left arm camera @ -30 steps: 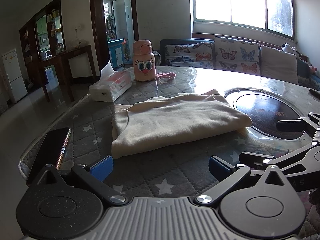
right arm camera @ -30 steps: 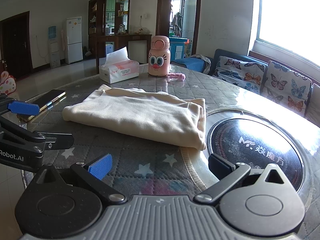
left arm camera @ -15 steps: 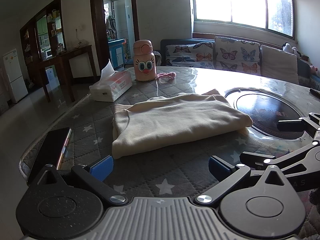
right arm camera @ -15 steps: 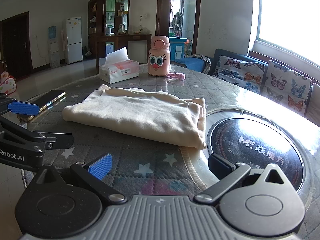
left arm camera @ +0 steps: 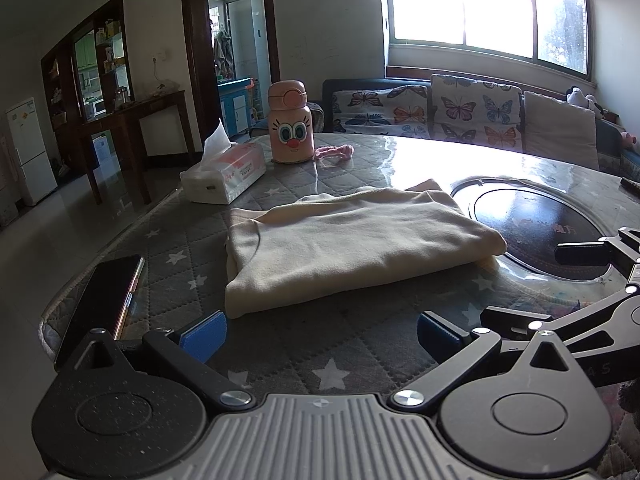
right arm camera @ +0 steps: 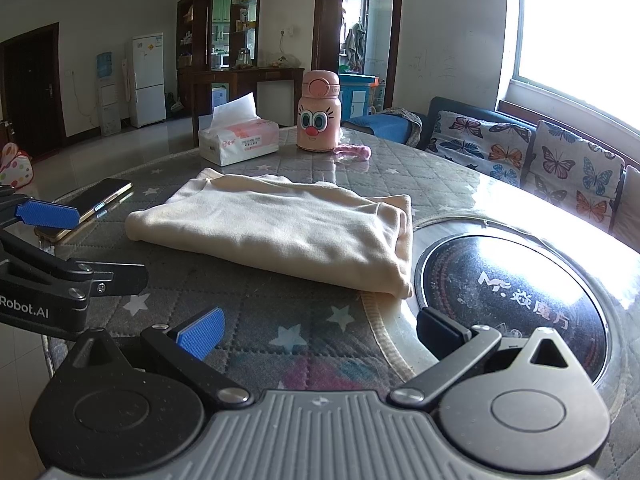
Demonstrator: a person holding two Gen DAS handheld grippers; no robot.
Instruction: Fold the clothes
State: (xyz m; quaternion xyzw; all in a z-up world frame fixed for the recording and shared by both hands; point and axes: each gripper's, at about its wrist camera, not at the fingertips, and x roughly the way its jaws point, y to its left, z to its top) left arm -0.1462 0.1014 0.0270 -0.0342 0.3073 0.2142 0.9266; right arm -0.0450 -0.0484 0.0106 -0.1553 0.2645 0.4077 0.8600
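A cream garment lies folded in a flat rectangle on the grey star-quilted table; it also shows in the right wrist view. My left gripper is open and empty, just short of the garment's near edge. My right gripper is open and empty, a little back from the garment's near right corner. The left gripper's side shows at the left of the right wrist view, and the right gripper's side at the right of the left wrist view.
A phone lies near the table's left edge. A tissue box, a pink bottle and a pink band stand behind the garment. A round black hotplate is set in the table to the right.
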